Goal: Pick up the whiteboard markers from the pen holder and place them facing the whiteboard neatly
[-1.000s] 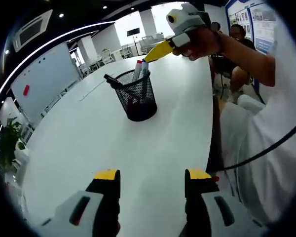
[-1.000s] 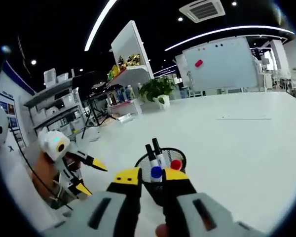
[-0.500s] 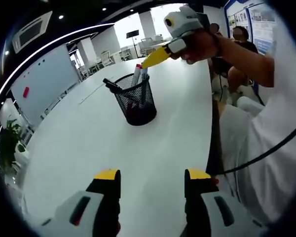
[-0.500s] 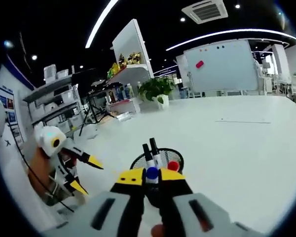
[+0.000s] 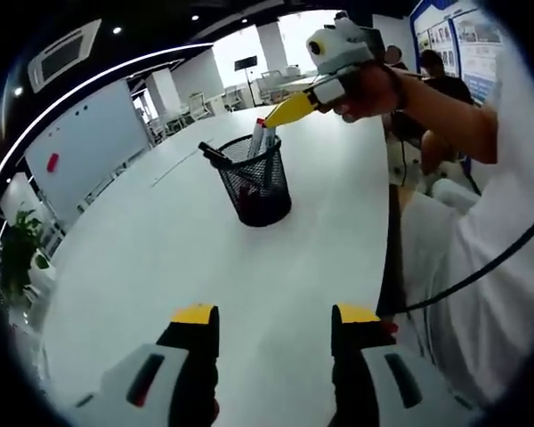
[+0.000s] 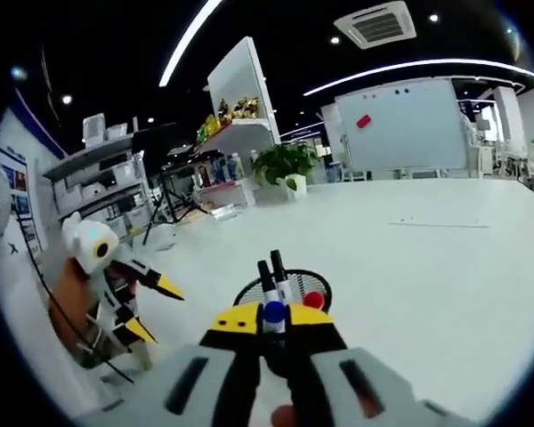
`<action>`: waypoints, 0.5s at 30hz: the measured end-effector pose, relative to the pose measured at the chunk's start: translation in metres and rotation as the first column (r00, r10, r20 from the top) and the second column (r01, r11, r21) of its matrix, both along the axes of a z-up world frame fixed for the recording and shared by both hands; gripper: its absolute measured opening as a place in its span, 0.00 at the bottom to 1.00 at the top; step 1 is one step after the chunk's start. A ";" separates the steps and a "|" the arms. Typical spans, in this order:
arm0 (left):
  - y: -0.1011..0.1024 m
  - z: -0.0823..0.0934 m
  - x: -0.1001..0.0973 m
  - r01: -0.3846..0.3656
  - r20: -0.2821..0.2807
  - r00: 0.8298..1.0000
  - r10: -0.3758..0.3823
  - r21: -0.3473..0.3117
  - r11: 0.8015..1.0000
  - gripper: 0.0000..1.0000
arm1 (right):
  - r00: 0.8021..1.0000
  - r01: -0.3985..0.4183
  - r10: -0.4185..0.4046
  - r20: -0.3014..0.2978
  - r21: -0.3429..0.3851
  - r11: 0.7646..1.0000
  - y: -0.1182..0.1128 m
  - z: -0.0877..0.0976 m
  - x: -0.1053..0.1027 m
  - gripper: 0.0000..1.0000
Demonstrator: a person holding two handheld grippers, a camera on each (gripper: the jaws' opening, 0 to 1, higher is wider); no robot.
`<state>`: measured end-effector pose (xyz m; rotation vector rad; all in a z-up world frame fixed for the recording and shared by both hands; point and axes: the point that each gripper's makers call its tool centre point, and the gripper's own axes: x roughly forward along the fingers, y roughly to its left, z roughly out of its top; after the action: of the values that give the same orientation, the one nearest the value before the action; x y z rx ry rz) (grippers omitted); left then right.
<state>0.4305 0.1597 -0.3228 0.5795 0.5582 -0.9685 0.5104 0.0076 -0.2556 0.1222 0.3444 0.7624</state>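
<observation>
Your right gripper (image 6: pixel 274 313) is pinched nearly shut on the blue-capped marker (image 6: pixel 273 310) sticking up out of the mesh holder (image 5: pixel 260 181), which sits mid-table (image 5: pixel 160 258), nearer the far edge. Your left gripper (image 5: pixel 271 313) hangs wide open over the near edge, holding nothing. The whiteboard (image 6: pixel 400 123) stands way off behind.

Mesh pen holder (image 6: pixel 289 286) largely hidden behind right tongs (image 6: pixel 273 317).

The right gripper (image 6: pixel 273 317) pinches a blue-capped marker (image 6: pixel 273 312) over the mesh holder (image 6: pixel 316 283) on the white table (image 6: pixel 409 249). Two black markers (image 6: pixel 269 273) and a red-capped one (image 6: pixel 313 300) stand in the holder. Left of the holder, the left gripper (image 6: pixel 151 307) hangs with jaws apart.
</observation>
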 end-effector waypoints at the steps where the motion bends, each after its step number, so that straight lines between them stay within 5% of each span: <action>1: 0.000 0.000 0.002 -0.010 0.004 1.000 0.010 -0.001 1.000 0.52 | 1.000 0.002 -0.002 -0.003 0.001 1.000 -0.001 0.000 0.000 0.09; 6: -0.001 -0.004 0.003 -0.016 -0.006 1.000 0.016 0.000 1.000 0.51 | 0.999 0.022 -0.021 -0.034 0.025 0.999 -0.005 -0.001 0.001 0.09; 15: -0.005 -0.004 0.001 -0.004 -0.014 1.000 0.004 -0.020 1.000 0.51 | 1.000 0.026 -0.026 -0.001 0.053 0.998 -0.006 0.009 -0.001 0.08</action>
<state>0.4313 0.1548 -0.3272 0.5541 0.5609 -0.9739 0.5096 0.0011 -0.2465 0.1767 0.3228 0.7465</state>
